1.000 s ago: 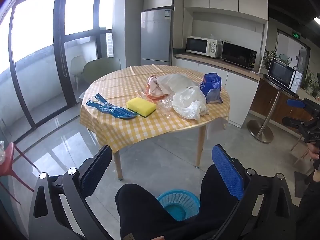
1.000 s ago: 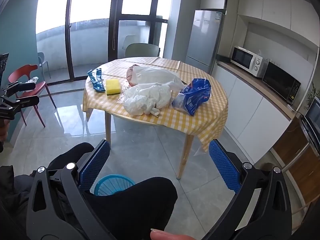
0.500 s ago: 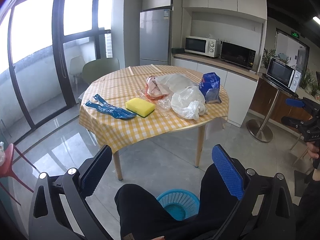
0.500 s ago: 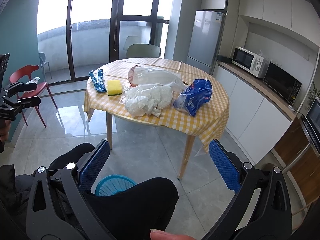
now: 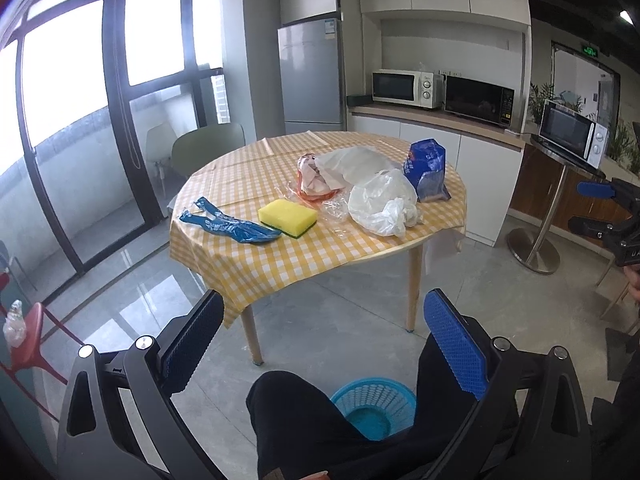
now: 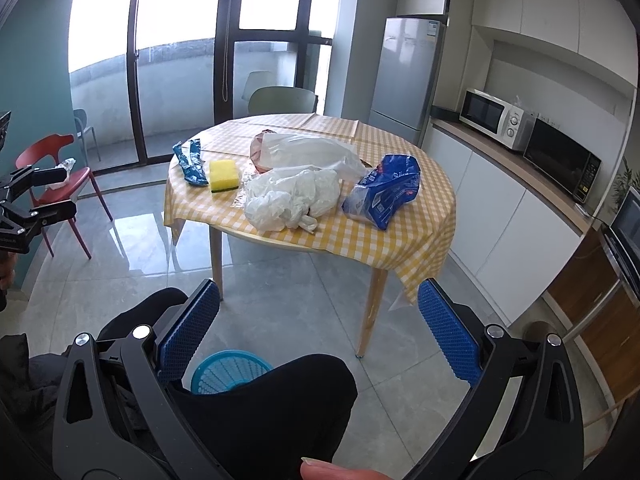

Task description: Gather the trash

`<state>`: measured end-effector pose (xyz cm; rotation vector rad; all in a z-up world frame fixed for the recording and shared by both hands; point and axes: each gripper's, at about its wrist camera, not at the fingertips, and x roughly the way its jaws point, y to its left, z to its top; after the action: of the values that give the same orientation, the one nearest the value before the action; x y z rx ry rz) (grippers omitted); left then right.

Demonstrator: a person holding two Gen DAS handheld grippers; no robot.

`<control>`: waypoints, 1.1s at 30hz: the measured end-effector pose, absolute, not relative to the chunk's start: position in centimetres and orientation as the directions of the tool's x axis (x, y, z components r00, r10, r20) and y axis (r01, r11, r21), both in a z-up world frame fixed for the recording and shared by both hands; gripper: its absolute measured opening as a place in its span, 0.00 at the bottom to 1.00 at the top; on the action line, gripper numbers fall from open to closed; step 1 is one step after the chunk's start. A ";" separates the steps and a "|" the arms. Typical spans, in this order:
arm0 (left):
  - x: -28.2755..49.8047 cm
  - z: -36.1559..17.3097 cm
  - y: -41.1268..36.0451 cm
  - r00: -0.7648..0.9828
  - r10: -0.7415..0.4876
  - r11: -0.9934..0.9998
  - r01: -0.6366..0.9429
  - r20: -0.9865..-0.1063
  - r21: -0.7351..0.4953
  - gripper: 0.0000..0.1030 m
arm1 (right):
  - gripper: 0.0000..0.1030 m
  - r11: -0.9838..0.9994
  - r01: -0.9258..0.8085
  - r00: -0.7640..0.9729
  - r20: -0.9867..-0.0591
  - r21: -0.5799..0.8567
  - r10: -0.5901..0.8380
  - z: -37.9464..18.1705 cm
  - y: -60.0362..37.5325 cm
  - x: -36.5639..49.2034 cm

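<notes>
A round table with a yellow checked cloth carries trash: a crumpled white plastic bag, a blue snack bag, a flat blue wrapper, a clear bag over pink paper, and a yellow sponge. A blue basket stands on the floor between my knees. My left gripper and right gripper are both open and empty, well short of the table.
A green chair stands behind the table and a red chair to the left. A fridge, a counter with microwaves and white cabinets line the back right. My dark-clothed knee fills the foreground.
Both views have drifted slightly, so the table sits a little differently in frame. Both grippers stay open and nothing on the table has moved.
</notes>
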<state>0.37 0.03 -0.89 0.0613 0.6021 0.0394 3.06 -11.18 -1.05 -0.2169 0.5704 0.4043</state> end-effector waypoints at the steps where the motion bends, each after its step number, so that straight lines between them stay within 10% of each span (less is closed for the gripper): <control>1: 0.3 -0.9 -0.1 0.823 0.057 0.997 -0.015 -0.565 0.079 0.95 | 0.92 0.899 -0.430 0.764 -0.564 -0.085 0.313 -1.1 -11.2 3.1; 33: 2.4 -1.4 2.0 0.828 0.027 0.999 -0.002 -0.560 0.045 0.95 | 0.92 0.897 -0.438 0.744 -0.581 -0.053 0.329 -1.7 -10.7 4.7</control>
<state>2.39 2.02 -1.39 0.0429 0.5953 0.0153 4.68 -10.71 -1.72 -0.1917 0.5977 0.4230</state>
